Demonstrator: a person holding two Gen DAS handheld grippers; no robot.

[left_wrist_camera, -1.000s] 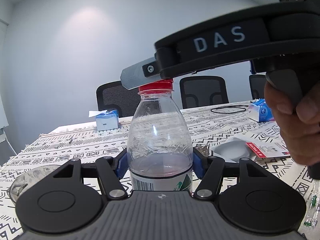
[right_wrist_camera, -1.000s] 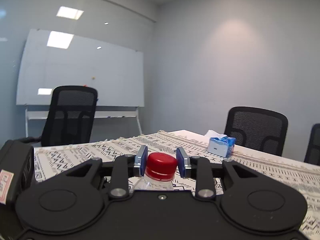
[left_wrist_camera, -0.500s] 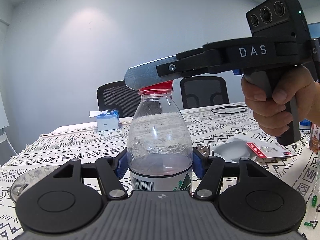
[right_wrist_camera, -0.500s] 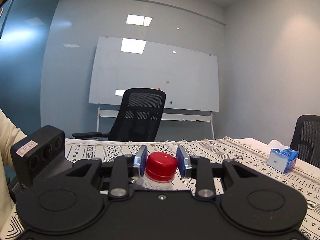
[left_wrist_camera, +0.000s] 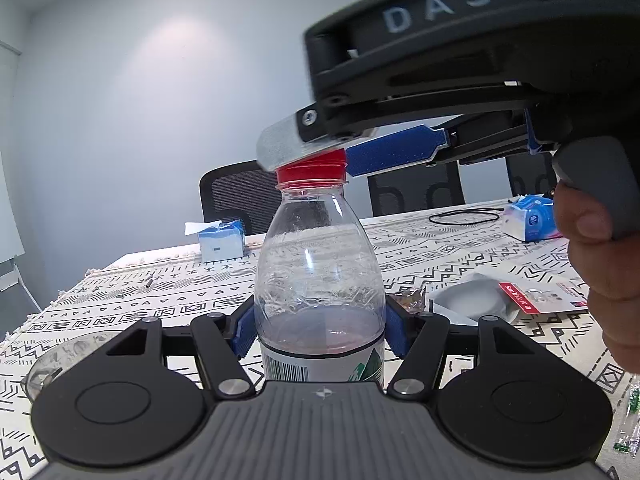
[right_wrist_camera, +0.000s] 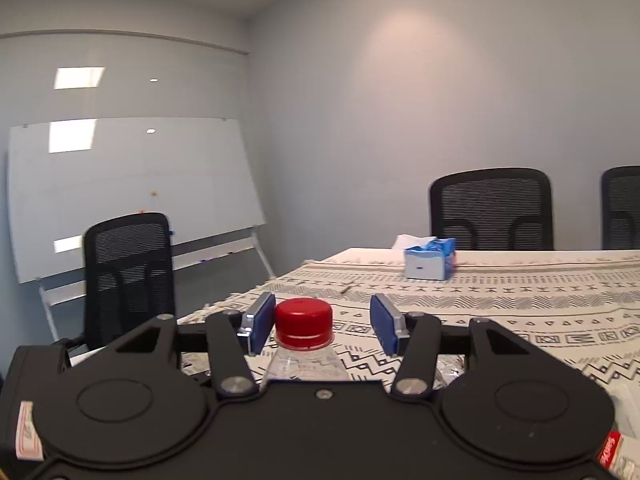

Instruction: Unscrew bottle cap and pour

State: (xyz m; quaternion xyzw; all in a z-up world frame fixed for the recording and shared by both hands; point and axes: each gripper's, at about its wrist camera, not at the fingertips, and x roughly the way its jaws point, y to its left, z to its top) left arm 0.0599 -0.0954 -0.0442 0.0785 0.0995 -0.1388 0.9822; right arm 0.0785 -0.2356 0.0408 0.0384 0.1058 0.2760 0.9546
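Observation:
A clear plastic bottle (left_wrist_camera: 318, 280) with a little pinkish liquid stands upright on the patterned tablecloth. My left gripper (left_wrist_camera: 320, 330) is shut on the bottle's body, one blue pad on each side. The red cap (right_wrist_camera: 303, 320) sits on the bottle's neck; it also shows in the left wrist view (left_wrist_camera: 311, 170). My right gripper (right_wrist_camera: 322, 324) is open around the cap, with a gap between each blue pad and the cap. In the left wrist view the right gripper (left_wrist_camera: 320, 156) reaches in from the right at cap height.
A clear glass (left_wrist_camera: 64, 360) stands at the left near the table edge. A blue tissue box (left_wrist_camera: 220, 238) sits at the back. A packaged item (left_wrist_camera: 516, 294), a black cable (left_wrist_camera: 466, 216) and another tissue pack (left_wrist_camera: 530, 222) lie to the right. Black chairs (right_wrist_camera: 494, 208) line the table.
My right gripper has swung back around the cap and its jaws have opened off it. The left gripper and bottle have stayed still.

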